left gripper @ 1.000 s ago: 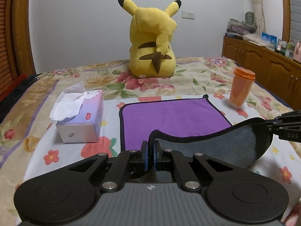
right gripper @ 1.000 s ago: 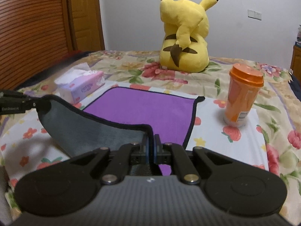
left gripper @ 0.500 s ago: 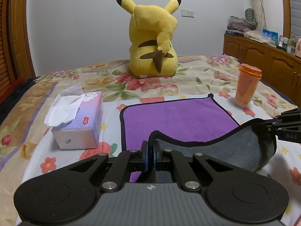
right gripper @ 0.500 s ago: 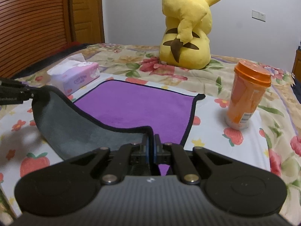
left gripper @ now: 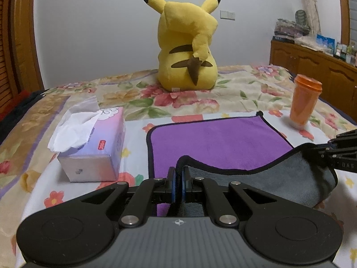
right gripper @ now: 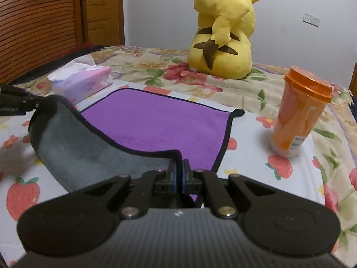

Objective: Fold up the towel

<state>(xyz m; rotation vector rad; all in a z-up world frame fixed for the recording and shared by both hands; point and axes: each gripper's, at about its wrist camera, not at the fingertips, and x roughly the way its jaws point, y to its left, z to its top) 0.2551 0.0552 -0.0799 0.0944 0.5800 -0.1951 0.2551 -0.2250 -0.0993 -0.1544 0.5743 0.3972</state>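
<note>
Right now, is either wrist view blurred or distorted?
Left wrist view: the orange lidded plastic cup is smeared by motion blur, and fisheye bends the wooden frame at the edges. Right wrist view: sharper, though the grey underside of the purple towel looks soft.

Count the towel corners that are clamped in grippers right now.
2. The left gripper pinches the towel's near-left corner; the right gripper pinches the near-right one. Both far corners lie free on the bed.
</note>
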